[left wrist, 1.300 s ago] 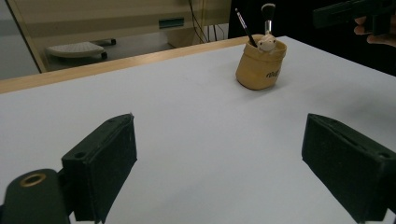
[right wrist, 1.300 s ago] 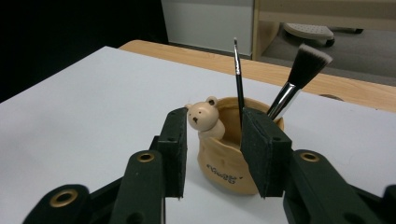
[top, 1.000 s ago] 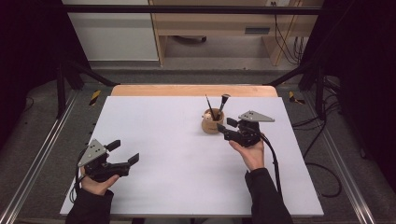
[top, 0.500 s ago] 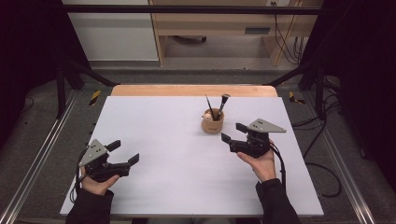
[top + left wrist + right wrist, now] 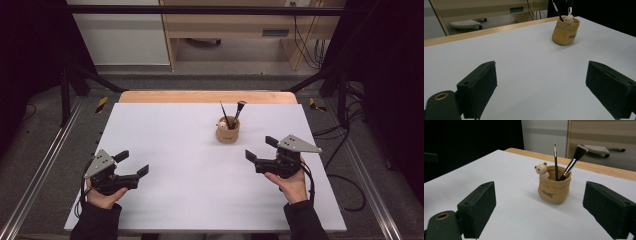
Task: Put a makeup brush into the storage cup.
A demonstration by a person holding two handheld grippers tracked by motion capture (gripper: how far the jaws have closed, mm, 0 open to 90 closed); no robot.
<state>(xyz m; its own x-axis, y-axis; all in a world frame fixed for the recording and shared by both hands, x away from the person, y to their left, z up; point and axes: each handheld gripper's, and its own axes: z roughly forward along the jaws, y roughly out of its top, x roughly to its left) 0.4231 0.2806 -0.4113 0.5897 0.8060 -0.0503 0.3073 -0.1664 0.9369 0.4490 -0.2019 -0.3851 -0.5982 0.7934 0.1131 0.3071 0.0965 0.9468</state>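
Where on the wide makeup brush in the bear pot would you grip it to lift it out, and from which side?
Grip the makeup brush on its bare handle just under the bristle head, above the pot rim. Come from above, jaws either side of the handle: it leans away from the thin brush, leaving room.

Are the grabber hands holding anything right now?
No, nothing. The left gripper and the right gripper are both open over the bare table, and the right one has just been opening, away from the brush pot.
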